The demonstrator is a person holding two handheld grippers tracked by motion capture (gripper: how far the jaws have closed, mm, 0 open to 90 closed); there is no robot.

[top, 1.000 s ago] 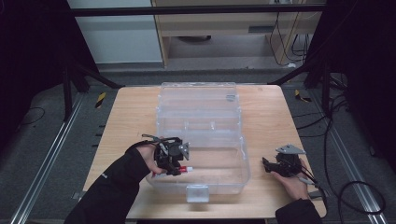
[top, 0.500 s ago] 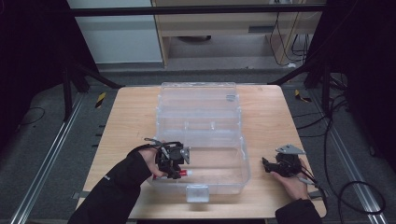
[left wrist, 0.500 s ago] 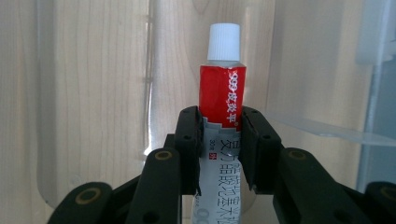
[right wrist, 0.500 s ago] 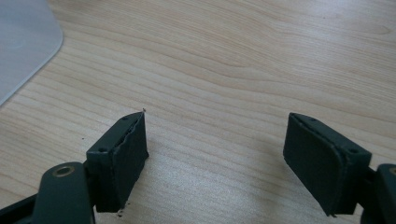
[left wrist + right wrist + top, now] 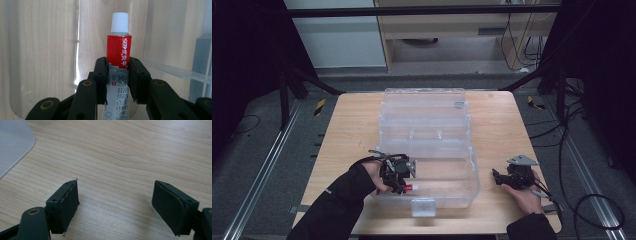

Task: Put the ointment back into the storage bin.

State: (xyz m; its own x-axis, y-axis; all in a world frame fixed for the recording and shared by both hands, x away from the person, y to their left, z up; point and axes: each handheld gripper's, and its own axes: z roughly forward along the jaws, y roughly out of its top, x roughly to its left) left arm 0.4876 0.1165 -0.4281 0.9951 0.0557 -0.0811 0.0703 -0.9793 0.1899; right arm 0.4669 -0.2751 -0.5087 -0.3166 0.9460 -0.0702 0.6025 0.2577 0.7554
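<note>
A small red and silver tube with a white cap (image 5: pixel 119 50) is clamped between my left gripper's (image 5: pixel 118 77) black jaws, cap end pointing away. In the high view the left gripper (image 5: pixel 401 184) hangs over the near left part of a clear plastic box (image 5: pixel 447 200), with the tube (image 5: pixel 409 187) poking out to the right. My right gripper (image 5: pixel 498 177) rests low over the bare wood to the right of the box, open and empty. Its view shows the right gripper (image 5: pixel 115 205) with jaws wide apart above the table (image 5: pixel 120 150).
The box's clear lid (image 5: pixel 424 107) lies open toward the far side, and a latch tab (image 5: pixel 423 206) sits on its front wall. A rounded clear corner (image 5: pixel 12 142) of the box shows at the upper left of the right gripper view. Wooden table (image 5: pixel 497 120) edges drop to a dark floor.
My left gripper has moved right and slightly nearer with the tube, now farther over the box's near compartment. The right gripper has stayed still.
</note>
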